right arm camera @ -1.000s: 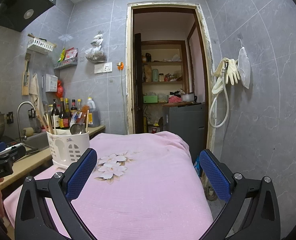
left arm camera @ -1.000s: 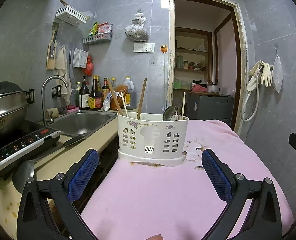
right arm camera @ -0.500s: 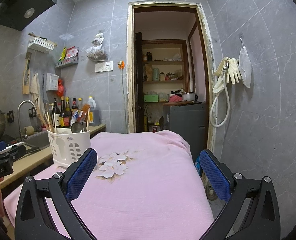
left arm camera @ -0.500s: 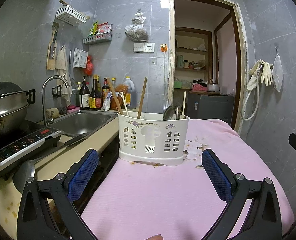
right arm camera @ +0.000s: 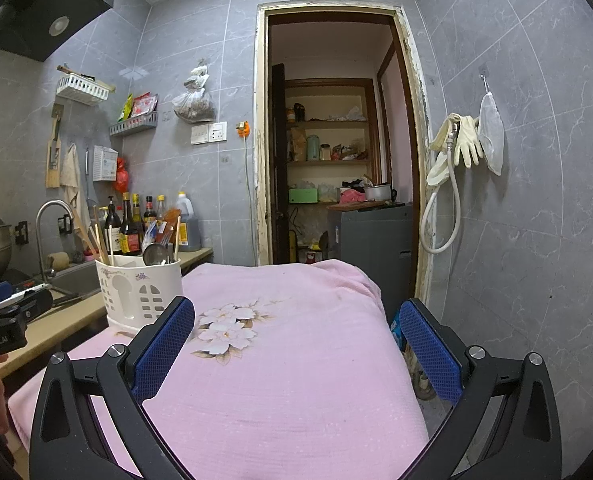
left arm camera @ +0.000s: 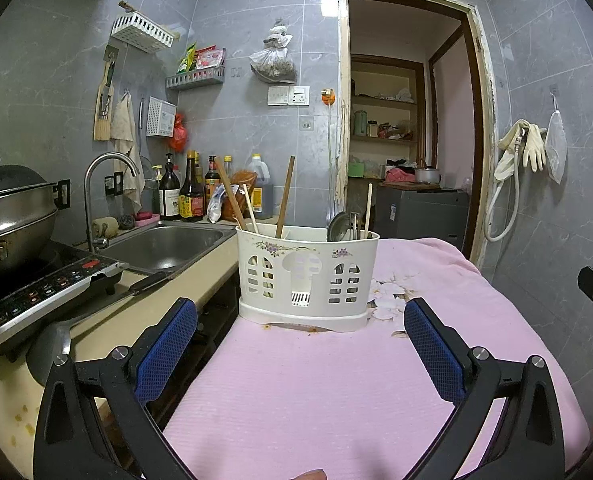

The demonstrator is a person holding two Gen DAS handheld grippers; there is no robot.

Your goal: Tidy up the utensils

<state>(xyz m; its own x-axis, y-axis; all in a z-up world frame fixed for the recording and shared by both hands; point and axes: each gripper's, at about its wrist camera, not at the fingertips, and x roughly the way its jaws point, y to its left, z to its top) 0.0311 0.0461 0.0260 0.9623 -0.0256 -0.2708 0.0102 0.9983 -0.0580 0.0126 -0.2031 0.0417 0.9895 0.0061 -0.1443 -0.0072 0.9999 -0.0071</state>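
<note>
A white plastic utensil caddy [left arm camera: 307, 278] stands upright on the pink cloth [left arm camera: 316, 392], straight ahead of my left gripper [left arm camera: 301, 346]. It holds wooden chopsticks [left arm camera: 230, 199], a wooden handle [left arm camera: 285, 196] and a metal spoon [left arm camera: 337, 226]. The left gripper is open and holds nothing, a short way in front of the caddy. In the right wrist view the caddy [right arm camera: 140, 294] sits at the left, and my right gripper [right arm camera: 296, 350] is open over the flowered cloth [right arm camera: 280, 364], holding nothing.
At the left are a beige counter [left arm camera: 108, 320] with a steel sink [left arm camera: 164, 242], a tap [left arm camera: 96, 196], an induction hob [left arm camera: 40, 284] bearing a lidded pot [left arm camera: 10, 206], and sauce bottles [left arm camera: 184, 196]. A knife [left arm camera: 136, 286] lies on the counter. Behind is an open doorway [right arm camera: 336, 152].
Both views have shifted very slightly; the caddy sits a touch lower in the right wrist view. Both grippers stay open and nothing was picked up.
</note>
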